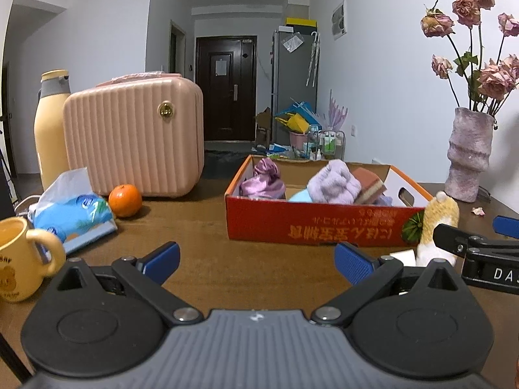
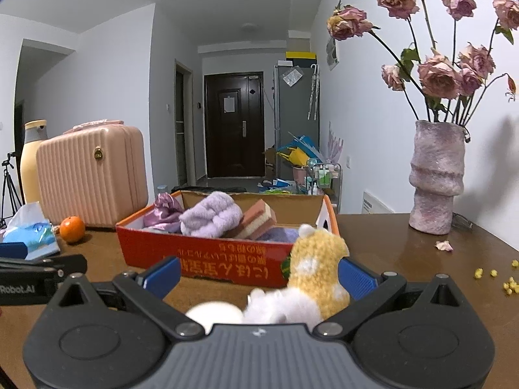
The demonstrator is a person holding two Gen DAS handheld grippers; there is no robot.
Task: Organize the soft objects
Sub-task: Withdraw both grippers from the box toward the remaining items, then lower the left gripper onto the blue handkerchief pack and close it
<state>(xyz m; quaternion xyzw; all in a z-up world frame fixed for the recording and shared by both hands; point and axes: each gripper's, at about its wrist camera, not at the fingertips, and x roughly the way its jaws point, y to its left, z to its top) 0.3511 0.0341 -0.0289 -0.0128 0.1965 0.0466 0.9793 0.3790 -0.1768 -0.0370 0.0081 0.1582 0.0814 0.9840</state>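
Now, both grippers level over brown table [image 1: 207, 259], pointing toward far door.

Left gripper [image 1: 258, 261]: low above table, fingers spread wide, nothing between blue pads [image 1: 165, 256]. Released. Aimed at bare wood just short of red cardboard box [image 1: 311, 223].

Right gripper [image 2: 259, 275]: low, near box's front right corner. Jaws wide apart. Yellow-and-white plush toy [image 2: 316, 278] between fingers, upright, pressed toward right pad [image 2: 355, 278]; left pad well apart from it. Contact with right pad likely, not certain. No clamping visible: released, not grasping. Pale round blur at housing edge, below plush, unidentifiable. From left wrist view, same plush [image 1: 436, 223] just beside box's right front corner, with right gripper's black finger [image 1: 460, 236] across its lower part.

Box contents, both views: lilac fluffy towel roll [image 2: 211, 215] centre; shiny purple fabric bundle [image 2: 163, 210] left; layered brown-and-yellow sponge [image 2: 256, 218] leaning right of towel; light blue item [image 1: 298, 197] low in front, partly hidden.

Left of box: orange [image 1: 125, 201], blue tissue pack [image 1: 73, 215], pink ribbed case [image 1: 134, 139], yellow bottle [image 1: 50, 123] behind case, yellow mug [image 1: 19, 259] near left edge.

Right of box: mauve vase [image 2: 436, 178] with dried roses [image 2: 438, 77], well apart from plush. Loose petal [image 2: 443, 245] and yellow crumbs [image 2: 509, 283] on table.
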